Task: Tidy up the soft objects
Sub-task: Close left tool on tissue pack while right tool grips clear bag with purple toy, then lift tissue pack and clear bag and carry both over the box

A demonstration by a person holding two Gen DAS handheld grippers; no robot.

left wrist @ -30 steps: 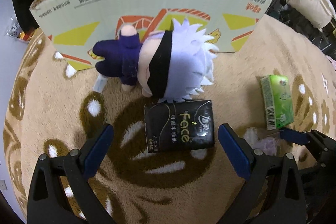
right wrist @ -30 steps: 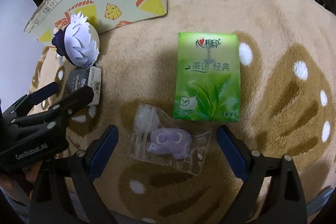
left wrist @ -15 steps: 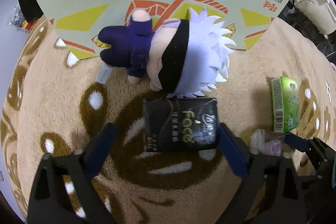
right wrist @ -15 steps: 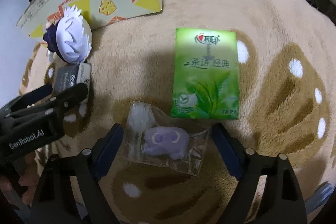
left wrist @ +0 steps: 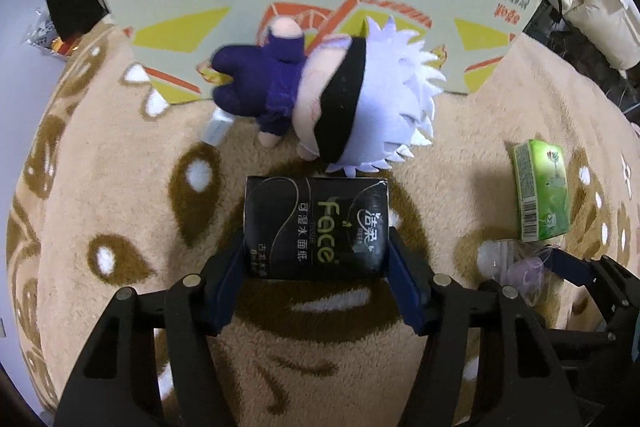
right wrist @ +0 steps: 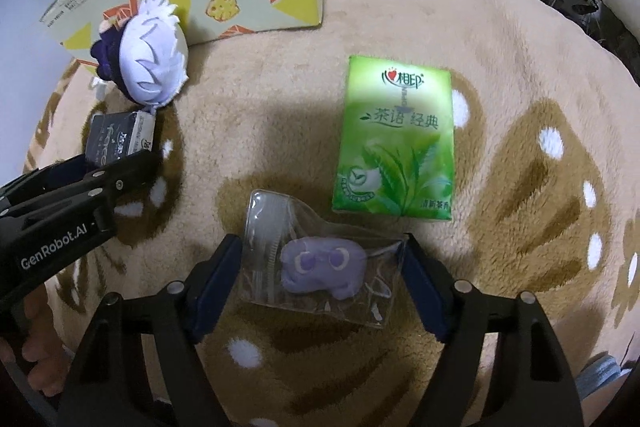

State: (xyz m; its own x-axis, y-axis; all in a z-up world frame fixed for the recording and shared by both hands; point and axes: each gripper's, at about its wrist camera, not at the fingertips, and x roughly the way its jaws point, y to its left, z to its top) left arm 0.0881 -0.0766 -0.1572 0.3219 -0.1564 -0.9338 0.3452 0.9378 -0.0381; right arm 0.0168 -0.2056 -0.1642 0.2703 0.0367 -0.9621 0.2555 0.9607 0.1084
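Both tongs closing on soft items, rug.
L tongs [left wrist: 316,267] pads touching black tissue pack [left wrist: 316,227]; R tongs [right wrist: 322,267] around bagged purple plush [right wrist: 320,267], pads at bag edges.

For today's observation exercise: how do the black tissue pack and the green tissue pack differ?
The black tissue pack sits between the closing left gripper jaws; the green tissue pack lies free of both grippers. The black pack touches the plush doll; the green one lies apart from it. Both rest flat on the rug.
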